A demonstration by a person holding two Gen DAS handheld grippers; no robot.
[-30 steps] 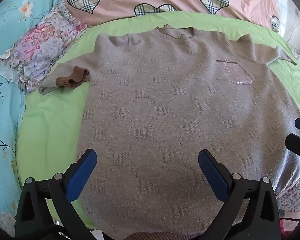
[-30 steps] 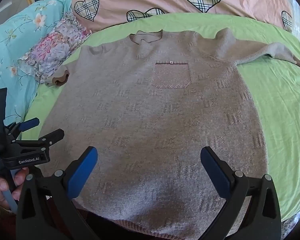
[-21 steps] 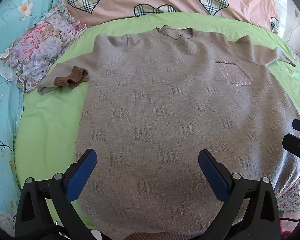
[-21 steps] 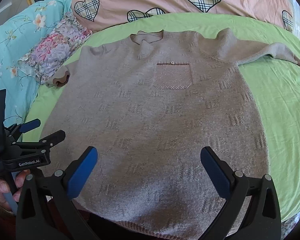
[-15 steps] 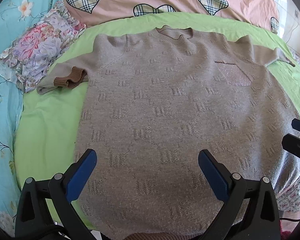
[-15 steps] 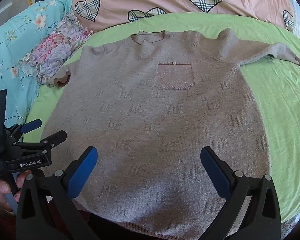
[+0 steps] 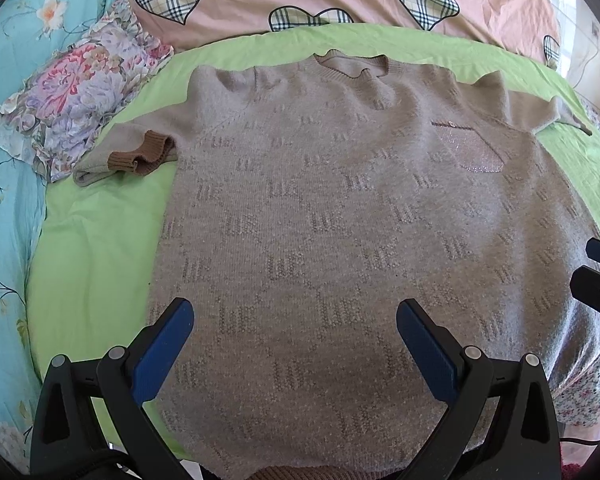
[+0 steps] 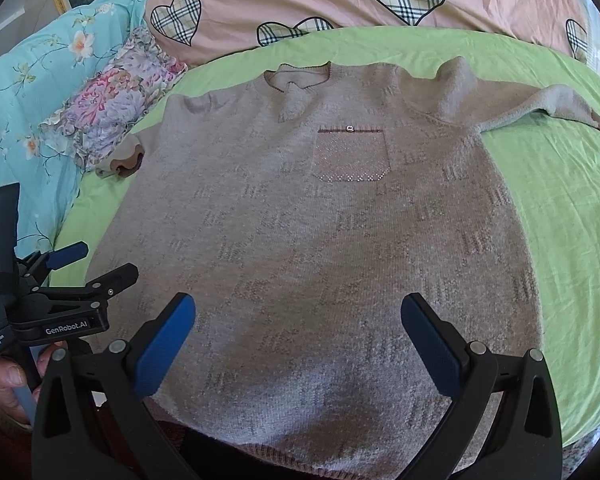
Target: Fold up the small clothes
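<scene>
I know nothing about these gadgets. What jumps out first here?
A grey-brown knitted sweater lies spread flat, front up, on a lime-green sheet, its sparkly chest pocket showing. Two black grippers with blue-padded jaws, left and right, hover open above its hem.

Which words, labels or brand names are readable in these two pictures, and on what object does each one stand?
"GenRobot.AI": white letters on the black body of the left gripper, seen in the right wrist view.
"Data Acquisition System": small white print on the same gripper's handle; barely legible, so this reading is uncertain.
The sweater carries only a woven pattern and a small metal ornament on its pocket, no readable text.
</scene>
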